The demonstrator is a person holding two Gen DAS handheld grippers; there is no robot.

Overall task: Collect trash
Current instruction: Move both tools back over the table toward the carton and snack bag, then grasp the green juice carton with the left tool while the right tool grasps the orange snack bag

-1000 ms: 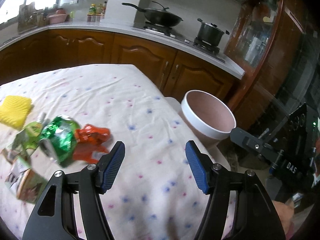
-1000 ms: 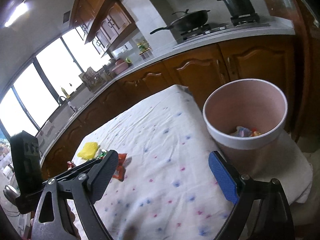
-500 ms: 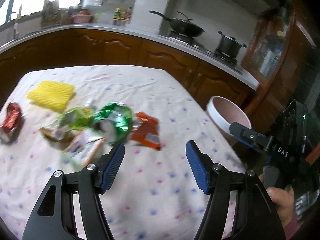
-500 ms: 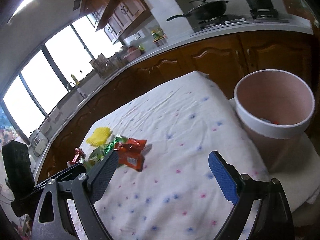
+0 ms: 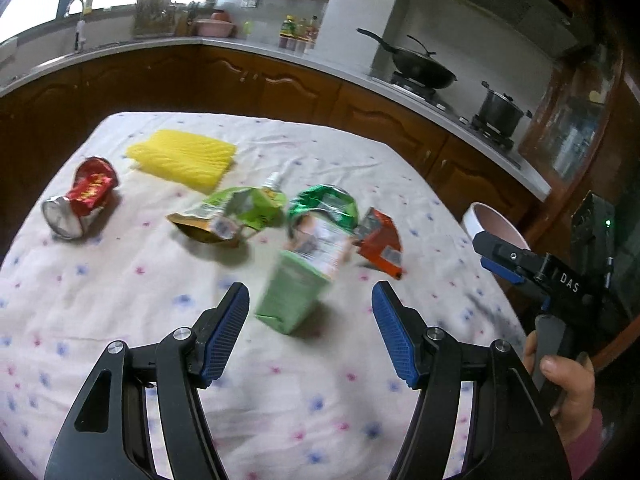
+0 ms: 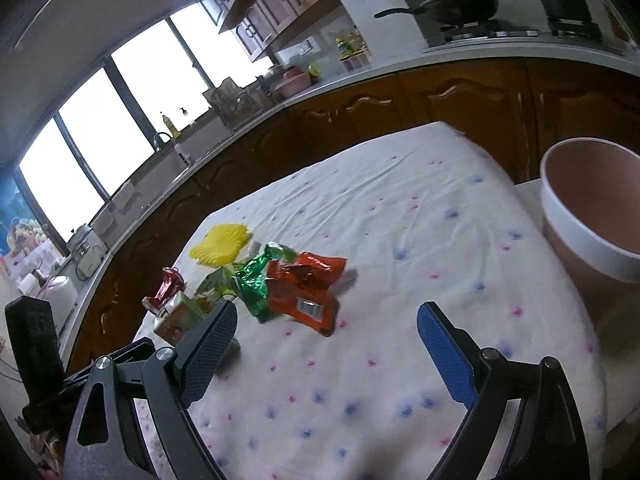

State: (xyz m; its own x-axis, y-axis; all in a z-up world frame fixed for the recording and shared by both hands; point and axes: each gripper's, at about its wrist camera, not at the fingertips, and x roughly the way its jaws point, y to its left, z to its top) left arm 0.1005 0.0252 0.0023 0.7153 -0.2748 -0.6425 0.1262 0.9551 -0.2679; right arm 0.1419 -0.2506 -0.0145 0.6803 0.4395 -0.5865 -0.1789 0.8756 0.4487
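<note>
Trash lies on the white dotted tablecloth (image 5: 120, 300): a green carton (image 5: 298, 280), a crushed green can (image 5: 324, 206), an orange wrapper (image 5: 380, 246), a green pouch (image 5: 236, 216), a crushed red can (image 5: 82, 202) and a yellow foam piece (image 5: 182, 158). My left gripper (image 5: 310, 334) is open and empty, just short of the carton. My right gripper (image 6: 326, 356) is open and empty, short of the orange wrapper (image 6: 306, 292). The pink bin (image 6: 592, 216) stands off the table's right end. The right gripper also shows in the left wrist view (image 5: 504, 260).
Brown kitchen cabinets and a grey counter (image 5: 280, 52) wrap around behind the table. A wok (image 5: 416, 68) and a pot (image 5: 500, 110) sit on the stove. The table edge drops off to the right beside the bin (image 5: 496, 222).
Both grippers have swung left, away from the bin and toward the trash pile. The green carton now lies just ahead of my left gripper. Both stay open.
</note>
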